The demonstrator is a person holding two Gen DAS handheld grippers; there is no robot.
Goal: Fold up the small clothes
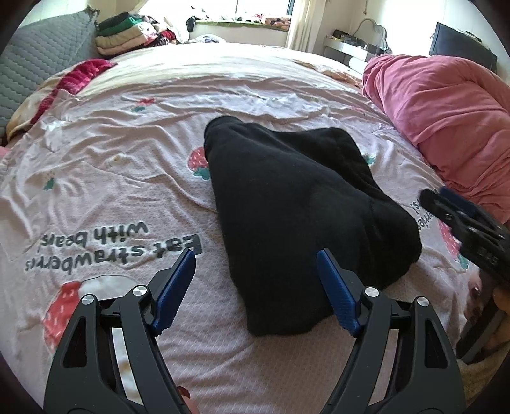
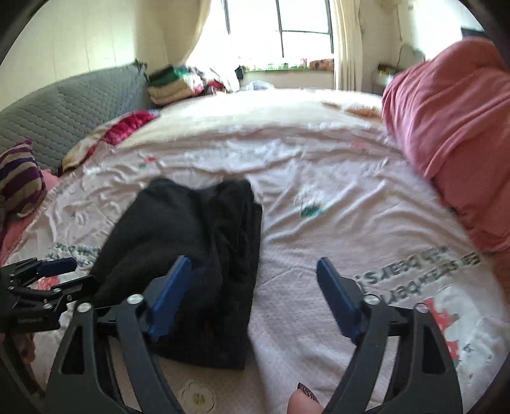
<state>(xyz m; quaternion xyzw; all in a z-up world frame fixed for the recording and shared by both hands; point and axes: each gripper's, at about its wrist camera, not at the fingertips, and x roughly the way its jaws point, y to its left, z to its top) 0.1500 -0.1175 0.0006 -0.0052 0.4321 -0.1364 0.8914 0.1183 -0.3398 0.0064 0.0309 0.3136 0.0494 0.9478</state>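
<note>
Left wrist view: the left gripper [image 1: 256, 259] stands wide apart and holds nothing; the folded black garment [image 1: 306, 219] lies on the pink strawberry-print bedsheet [image 1: 127, 178], its near end between the blue pads. The right gripper [image 1: 446, 203] hangs at the right edge.

Right wrist view: the right gripper [image 2: 253, 270] gapes wide and empty over the sheet, with the garment [image 2: 191, 242] behind its left pad.

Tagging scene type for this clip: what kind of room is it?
Most likely a home bedroom. The work surface is a bed with a pink strawberry-print sheet and a grey quilted headboard; folded clothes are stacked by the window. A black garment lies on the sheet.
</note>
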